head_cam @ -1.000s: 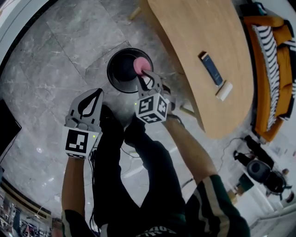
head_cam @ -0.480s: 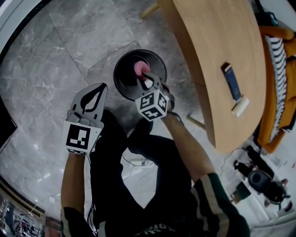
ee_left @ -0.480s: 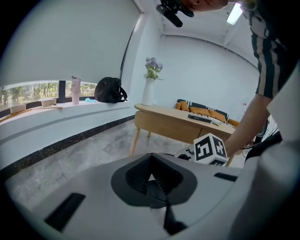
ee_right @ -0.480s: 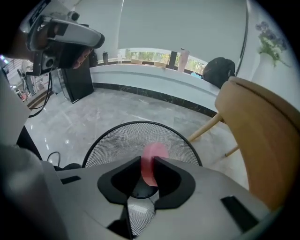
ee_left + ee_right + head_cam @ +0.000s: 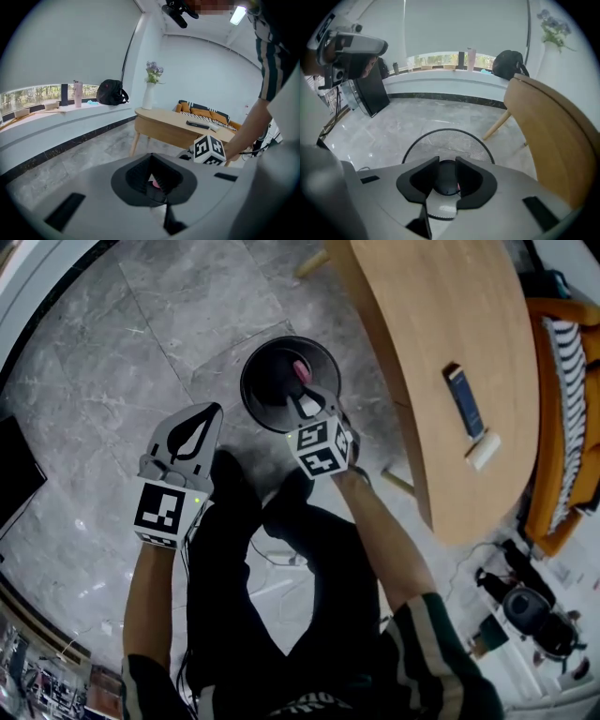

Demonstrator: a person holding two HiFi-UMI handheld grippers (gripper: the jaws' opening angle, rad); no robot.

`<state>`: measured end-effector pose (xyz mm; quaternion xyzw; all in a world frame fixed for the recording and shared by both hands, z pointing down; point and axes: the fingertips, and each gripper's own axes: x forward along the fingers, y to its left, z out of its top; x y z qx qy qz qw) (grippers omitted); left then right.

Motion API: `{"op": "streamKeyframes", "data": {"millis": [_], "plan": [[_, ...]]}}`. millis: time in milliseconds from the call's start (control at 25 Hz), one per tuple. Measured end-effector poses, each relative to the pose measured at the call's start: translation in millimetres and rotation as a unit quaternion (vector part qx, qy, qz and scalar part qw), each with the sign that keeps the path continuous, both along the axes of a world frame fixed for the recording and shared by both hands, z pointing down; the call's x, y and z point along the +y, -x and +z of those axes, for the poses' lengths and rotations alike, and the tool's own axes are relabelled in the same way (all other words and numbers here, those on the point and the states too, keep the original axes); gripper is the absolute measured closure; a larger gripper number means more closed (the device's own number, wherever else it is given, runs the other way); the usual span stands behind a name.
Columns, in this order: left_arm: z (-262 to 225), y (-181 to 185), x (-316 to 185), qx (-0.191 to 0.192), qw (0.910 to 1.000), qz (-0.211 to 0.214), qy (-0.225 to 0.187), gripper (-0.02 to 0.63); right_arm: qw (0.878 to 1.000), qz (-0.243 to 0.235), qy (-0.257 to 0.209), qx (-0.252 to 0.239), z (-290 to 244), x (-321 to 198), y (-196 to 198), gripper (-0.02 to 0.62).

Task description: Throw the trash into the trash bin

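A round black mesh trash bin (image 5: 272, 381) stands on the grey marble floor beside the table. A small pink piece of trash (image 5: 301, 369) lies inside it, just past the tips of my right gripper (image 5: 302, 392). That gripper points steeply down into the bin's mouth and its jaws are opening. In the right gripper view the bin's dark bottom (image 5: 446, 180) shows in the gap of the right gripper (image 5: 446, 161), with only a pink sliver (image 5: 459, 187) beside one pad. My left gripper (image 5: 194, 430) hangs shut and empty over the floor, left of the bin.
A curved wooden table (image 5: 450, 324) runs along the right, close to the bin, with a dark remote (image 5: 465, 399) and a white object (image 5: 483, 451) on it. One table leg (image 5: 314, 261) stands beyond the bin. The person's dark-trousered legs (image 5: 281, 568) are directly below.
My right gripper has sunk towards the bin's mouth and its jaws have parted. The pink trash has left them and sits lower in the bin. My left gripper dropped slightly.
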<state>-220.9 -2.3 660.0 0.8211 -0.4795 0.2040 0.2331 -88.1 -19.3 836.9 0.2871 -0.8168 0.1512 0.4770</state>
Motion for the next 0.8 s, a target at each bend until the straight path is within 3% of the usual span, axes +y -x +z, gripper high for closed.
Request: {"op": "streamKeyframes", "data": {"millis": [320,640,800], "plan": [[-91,-43,9,0.002,0.999,0.043,0.005,0.604,0.996,0.05,-0.035,-0.062,-147,4,-28,0.589],[-170,-93,-3,0.014,0.9968,0.078,-0.007,0.604,0.982,0.121,-0.088,-0.118,-289,-12,-76,0.594],[-185,-118,-11,0.02,0.9949,0.096,-0.021,0.604,0.972,0.15,-0.12,-0.132,-329,-18,-98,0.594]]}}
